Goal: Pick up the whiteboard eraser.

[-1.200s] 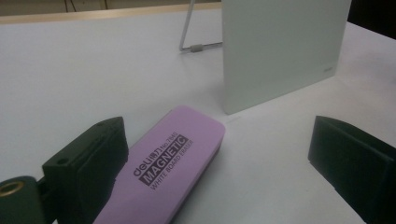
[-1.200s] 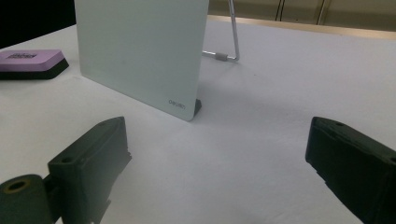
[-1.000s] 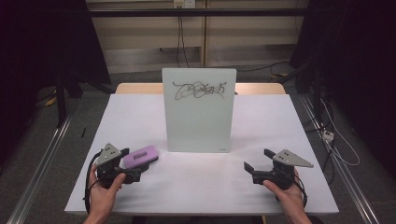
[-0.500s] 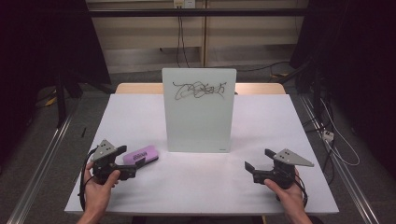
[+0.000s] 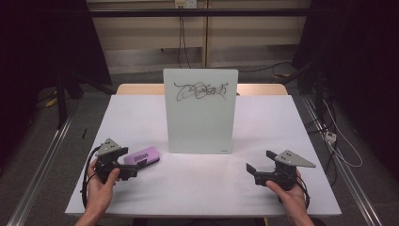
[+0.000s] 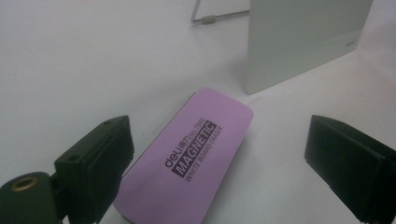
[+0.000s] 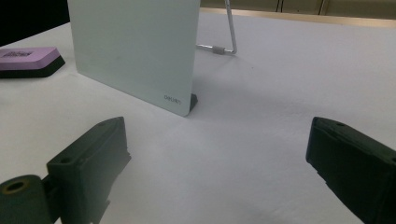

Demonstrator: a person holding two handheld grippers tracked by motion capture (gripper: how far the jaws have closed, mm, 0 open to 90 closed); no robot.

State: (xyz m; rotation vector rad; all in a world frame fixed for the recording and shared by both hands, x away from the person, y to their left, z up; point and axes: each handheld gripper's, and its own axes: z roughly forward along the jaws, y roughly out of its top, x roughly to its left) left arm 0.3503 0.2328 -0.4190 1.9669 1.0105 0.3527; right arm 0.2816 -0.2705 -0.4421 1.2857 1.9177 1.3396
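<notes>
My left tongs stood wide, just opening, around the near end of the purple eraser, flat on the counter, long axis running away toward the whiteboard; my right tongs gaped empty, well apart.

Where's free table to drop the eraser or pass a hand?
Free: the front strip between the left gripper and right gripper; the table on either side of the upright whiteboard. Crowded: the front-left, where the purple eraser lies between the left gripper's open jaws.
</notes>
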